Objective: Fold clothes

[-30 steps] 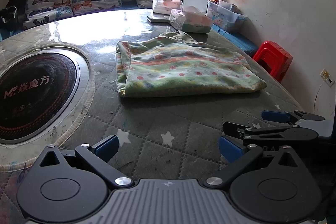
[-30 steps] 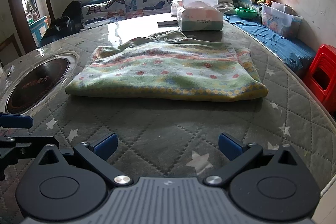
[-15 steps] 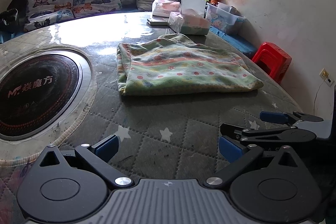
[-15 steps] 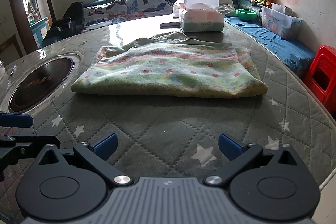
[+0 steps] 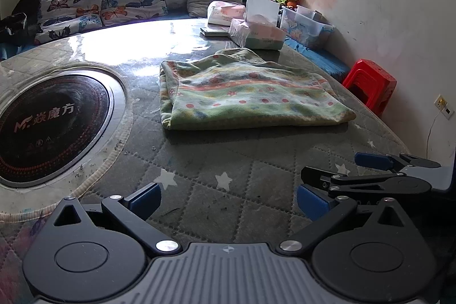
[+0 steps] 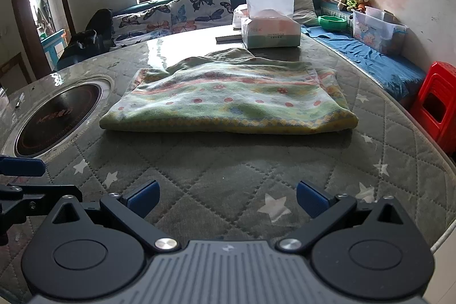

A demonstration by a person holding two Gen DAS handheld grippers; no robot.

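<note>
A green patterned garment (image 5: 245,93) (image 6: 228,101) with red dots and stripes lies folded into a flat rectangle on the quilted round table (image 5: 216,161) (image 6: 228,161). My left gripper (image 5: 228,200) hovers open over the table's near part, well short of the garment, with nothing between its blue pads. My right gripper (image 6: 226,197) is open too, empty, facing the garment's long near edge from a distance. In the left wrist view the right gripper (image 5: 336,178) shows at the right side; the left gripper's blue fingertip (image 6: 22,165) shows at the left edge of the right wrist view.
A round black cooktop (image 5: 48,121) (image 6: 57,116) is set into the table to the left. A tissue box (image 5: 256,33) (image 6: 269,32) stands behind the garment. A red stool (image 5: 370,84) (image 6: 436,104) and a blue-covered bench with a plastic bin (image 6: 379,30) lie to the right.
Both grippers have drawn back and risen slightly from the garment, which now looks farther away. The garment itself has not moved; both stay open.
</note>
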